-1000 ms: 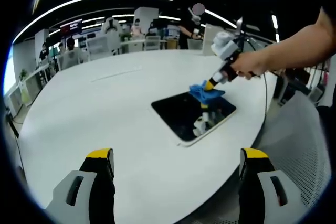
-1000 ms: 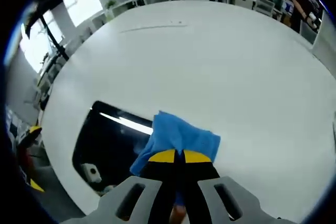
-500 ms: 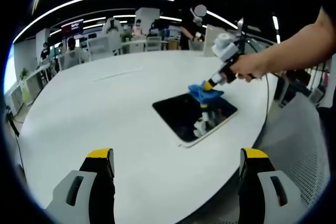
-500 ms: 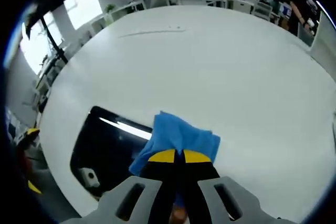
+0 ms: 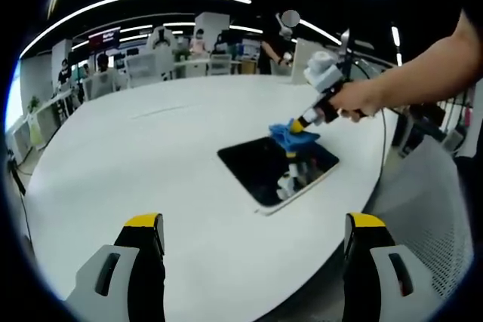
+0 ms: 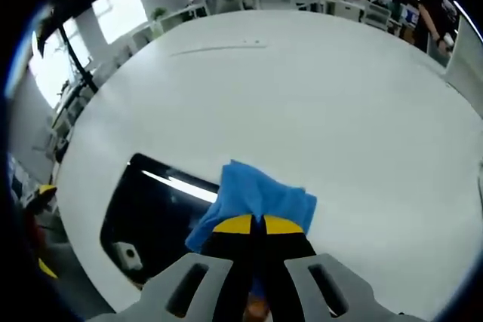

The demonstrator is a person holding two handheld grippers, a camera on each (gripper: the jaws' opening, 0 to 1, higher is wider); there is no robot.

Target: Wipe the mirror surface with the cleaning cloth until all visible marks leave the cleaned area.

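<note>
The mirror [image 5: 278,169] is lying flat near the table [image 5: 136,156] edge, and the blue cloth [image 6: 260,197] is pinched tight in the right gripper [image 6: 251,225], pressed onto one end of the glass and partly hanging over onto the table. The left gripper [image 5: 253,225] is held wide apart with nothing in it, well back from the mirror. Biggest risk, probably: nothing is bracing the mirror, so a hard push could get it slid toward the edge. Also, only a bunched corner of cloth is touching, so marks could be missed or just smeared around. Whether any marks are left can't really be told from the reflections.
</note>
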